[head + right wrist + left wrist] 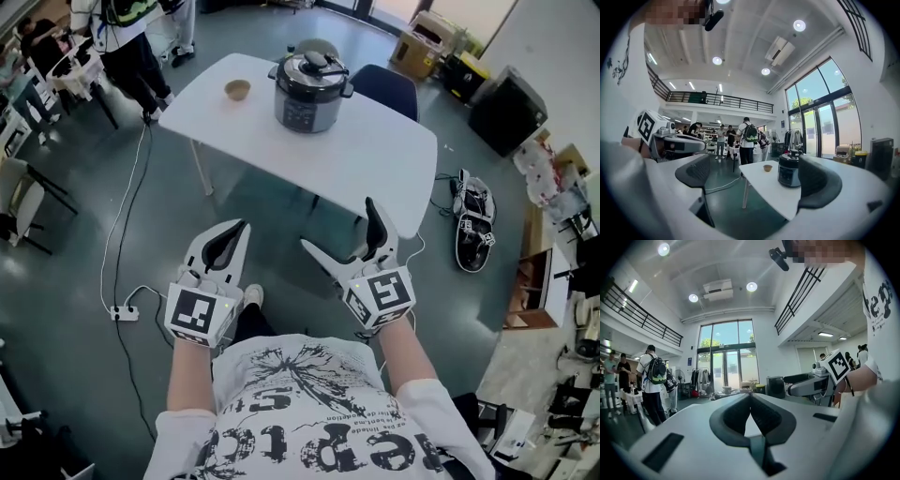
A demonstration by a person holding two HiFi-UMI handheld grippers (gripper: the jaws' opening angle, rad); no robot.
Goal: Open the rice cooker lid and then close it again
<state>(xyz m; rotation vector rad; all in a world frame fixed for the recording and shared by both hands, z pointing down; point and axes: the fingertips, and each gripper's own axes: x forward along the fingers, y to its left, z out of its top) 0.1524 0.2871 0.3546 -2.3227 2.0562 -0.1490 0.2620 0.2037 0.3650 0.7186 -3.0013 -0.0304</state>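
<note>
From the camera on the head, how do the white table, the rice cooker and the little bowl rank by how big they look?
1. white table
2. rice cooker
3. bowl
The cooker and bowl stand on the table at about the same distance, so this order is safe.

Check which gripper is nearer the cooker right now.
Right, by a little. The right gripper, open, points at the cooker from short of the table. The left gripper, shut, sits alongside, further to the side; both are well off it.
</note>
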